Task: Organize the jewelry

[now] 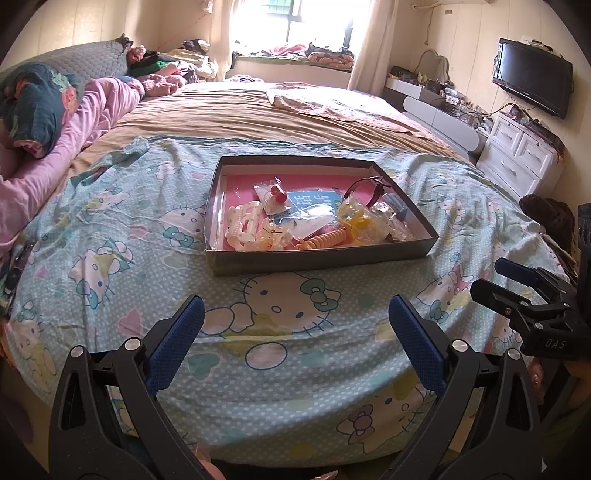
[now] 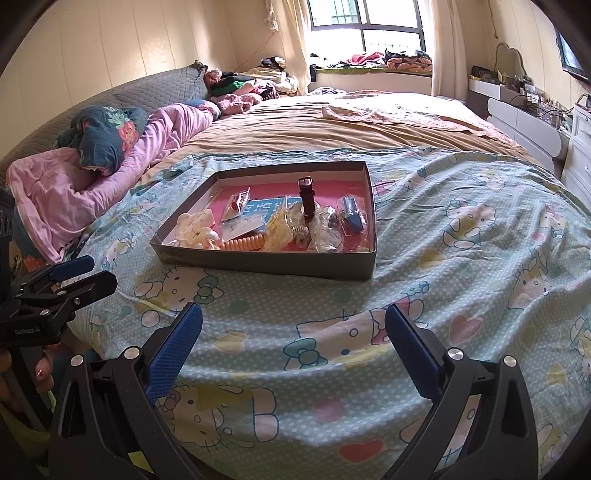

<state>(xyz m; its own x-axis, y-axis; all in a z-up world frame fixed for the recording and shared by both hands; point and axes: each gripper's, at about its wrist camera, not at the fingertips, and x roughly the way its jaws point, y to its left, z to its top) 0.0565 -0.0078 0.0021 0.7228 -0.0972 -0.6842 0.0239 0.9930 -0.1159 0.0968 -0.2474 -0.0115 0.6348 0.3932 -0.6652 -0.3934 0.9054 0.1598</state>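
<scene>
1. Sitting on the patterned bedsheet (image 1: 110,229), a shallow grey box (image 1: 321,260) with a pink floor holds the jewelry; in the left wrist view it lies at twelve o'clock from the left gripper (image 1: 295,332), well apart from it.
2. Inside the box, a cream hair clip (image 1: 242,223) lies at nine o'clock, a coiled orange hair tie (image 1: 327,238) at six o'clock touching the near wall, and a yellow piece in a clear bag (image 1: 360,218) just beside the coil.
3. A dark watch (image 2: 306,195) stands upright in the right wrist view, toward the box's far right; a small blue item in plastic (image 2: 352,218) lies at three o'clock from it.
4. A blue card (image 1: 314,199) rests flat near the centre, partly under other bags.
5. The left gripper hovers above the sheet, its blue-padded fingers spread wide, holding nothing.
6. The right gripper (image 2: 293,332) is likewise spread apart and empty, with the box at eleven o'clock from it.
7. A pink quilt (image 2: 74,192) lies bunched at nine o'clock; a window (image 2: 365,22) is at twelve o'clock.
</scene>
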